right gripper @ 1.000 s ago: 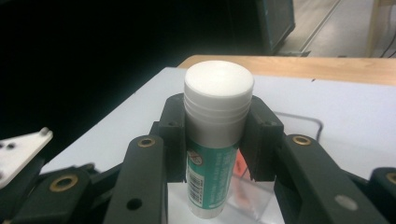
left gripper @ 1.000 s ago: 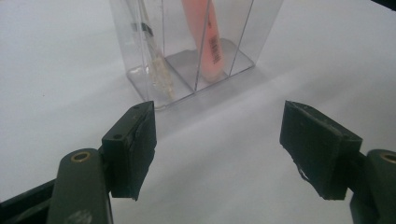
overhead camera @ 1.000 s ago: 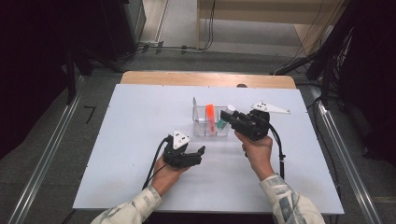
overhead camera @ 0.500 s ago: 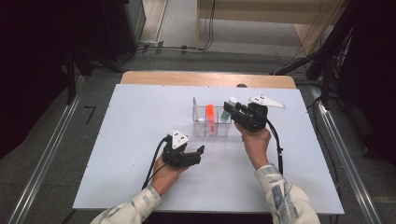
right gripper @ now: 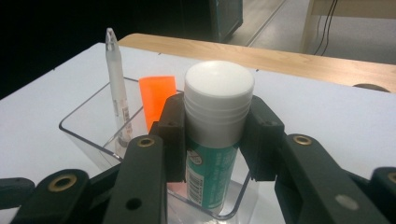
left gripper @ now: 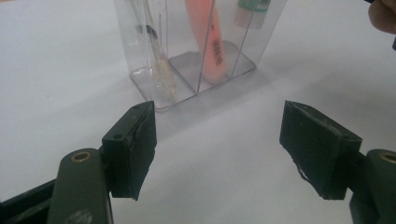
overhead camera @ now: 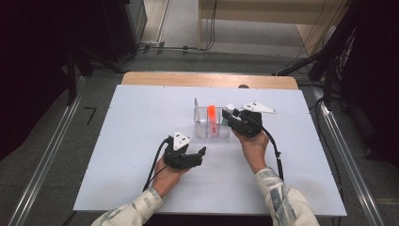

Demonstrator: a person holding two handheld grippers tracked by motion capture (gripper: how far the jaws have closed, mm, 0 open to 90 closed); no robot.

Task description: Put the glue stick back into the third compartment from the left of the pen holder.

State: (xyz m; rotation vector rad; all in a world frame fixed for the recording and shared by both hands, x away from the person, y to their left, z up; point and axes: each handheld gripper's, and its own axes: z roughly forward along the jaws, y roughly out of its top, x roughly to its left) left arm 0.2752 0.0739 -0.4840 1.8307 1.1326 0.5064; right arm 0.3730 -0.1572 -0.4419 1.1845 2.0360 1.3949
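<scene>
A: Where is room lying open on the tabletop (overhead camera: pixel 141 141)?

B: Bare white surface is stretching to the left of the clear organiser (overhead camera: pixel 211 123) and along the near edge. Between the left claw (left gripper: pixel 219 144) and the organiser nothing is standing in the way.

A: And inside the organiser?

B: Its compartments are filling up: a white pen (right gripper: pixel 116 84) is standing in one, an orange tube (right gripper: pixel 156 100) in the middle, and the right claw (right gripper: pixel 217 135) is clamping a green white-capped tube (right gripper: pixel 217 107) in the end one, blocking that side.
</scene>
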